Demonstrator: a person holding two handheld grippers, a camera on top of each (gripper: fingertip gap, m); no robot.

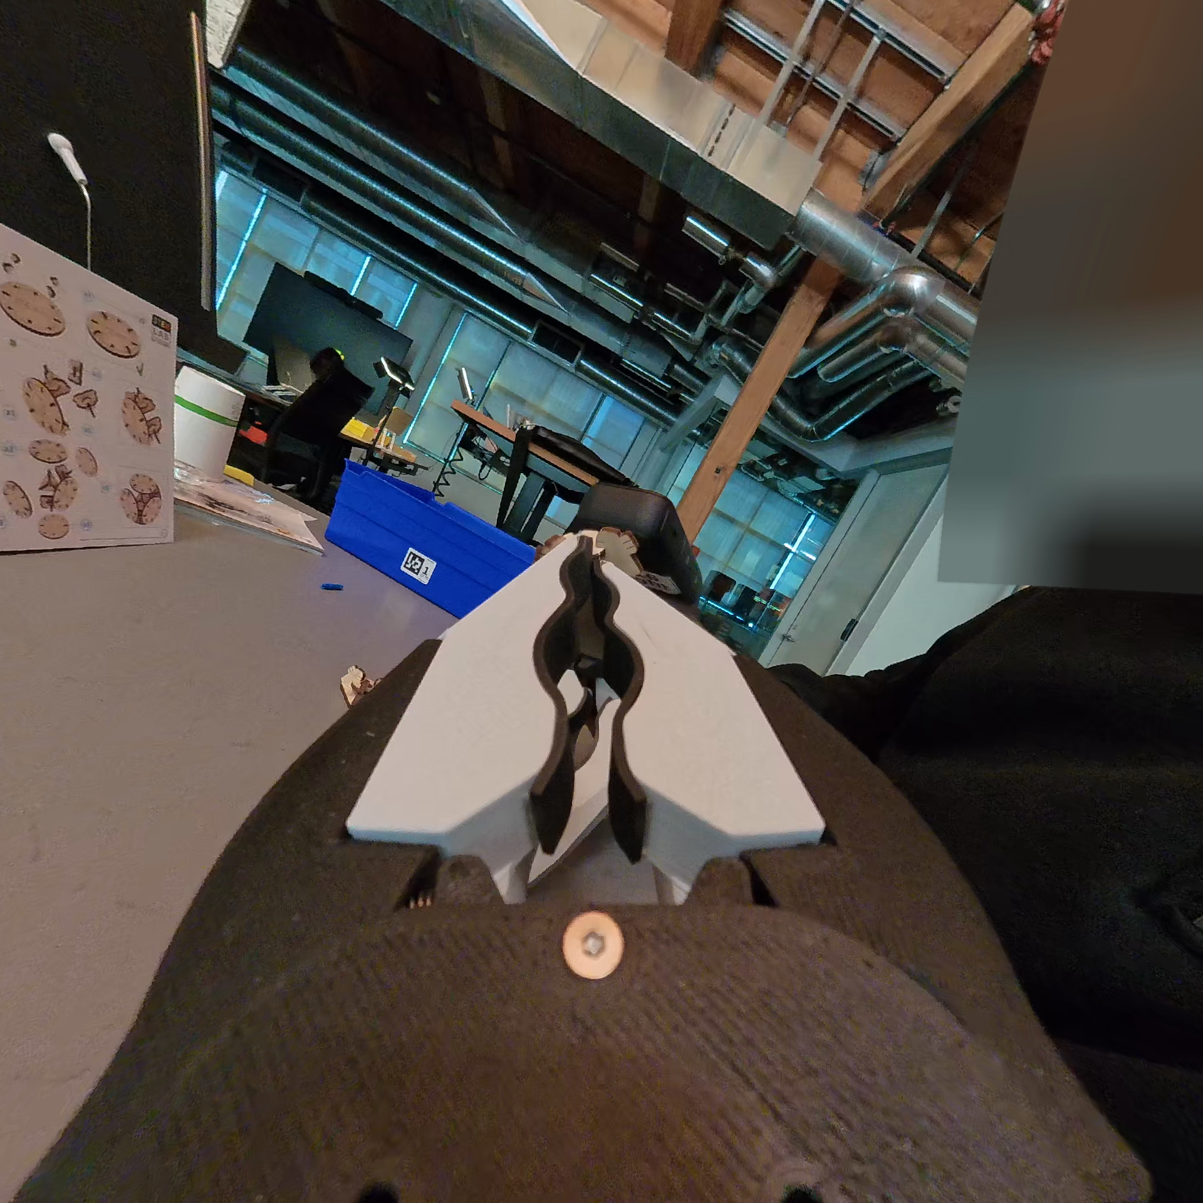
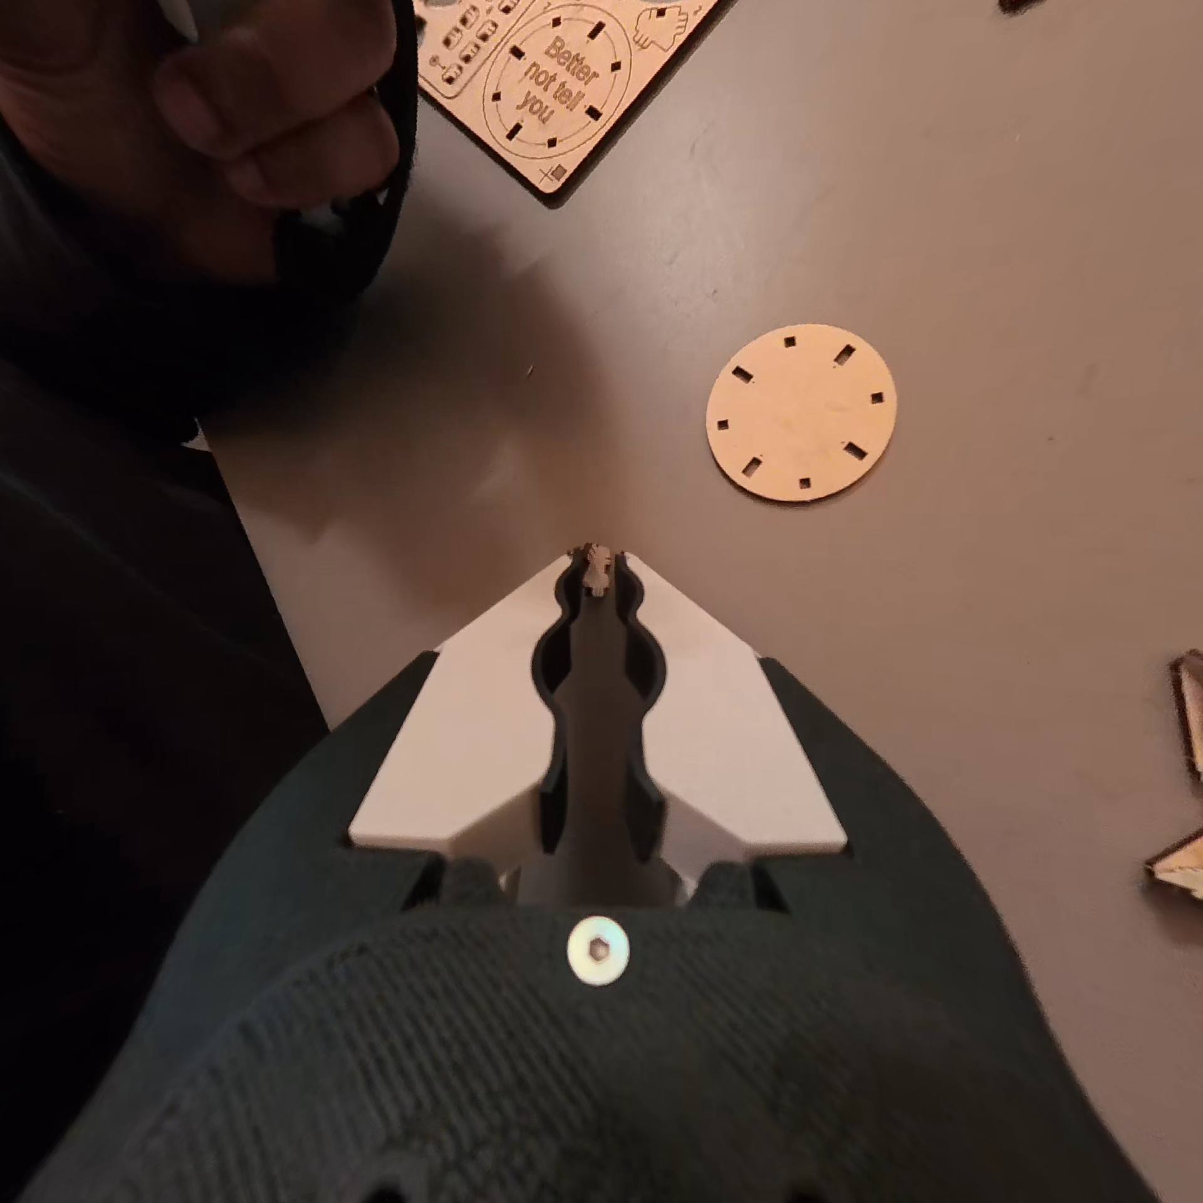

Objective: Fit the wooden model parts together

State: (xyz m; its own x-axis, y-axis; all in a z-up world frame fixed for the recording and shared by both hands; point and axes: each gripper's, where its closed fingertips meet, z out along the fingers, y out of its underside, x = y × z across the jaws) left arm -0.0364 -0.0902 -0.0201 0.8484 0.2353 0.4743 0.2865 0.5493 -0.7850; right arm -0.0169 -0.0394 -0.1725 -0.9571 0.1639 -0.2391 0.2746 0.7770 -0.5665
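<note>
Left wrist view: low over the table (image 1: 163, 683), tilted up toward the ceiling; blue bin (image 1: 416, 534) near at 11 o'clock.
Right wrist view: close above the table (image 2: 911, 260), facing down; wooden disc (image 2: 801, 413) at 1 o'clock.
Shared: the grey table only.

Open workshop interior, seen from low angle. Exposed timber ceiling joists (image 1: 814, 84) upper centre; silver ventilation duct (image 1: 683, 124) crossing diagonally, round ducting (image 1: 892, 280) at right. Slanted wooden post (image 1: 761, 390) right of centre. Row of frosted windows (image 1: 521, 384) glowing teal at mid-frame. Desks (image 1: 521, 436) and dark office chair (image 1: 319, 416) behind. White door (image 1: 846, 586) at right. Grey bench (image 1: 130, 683) filling lower left, dimly lit.
</note>
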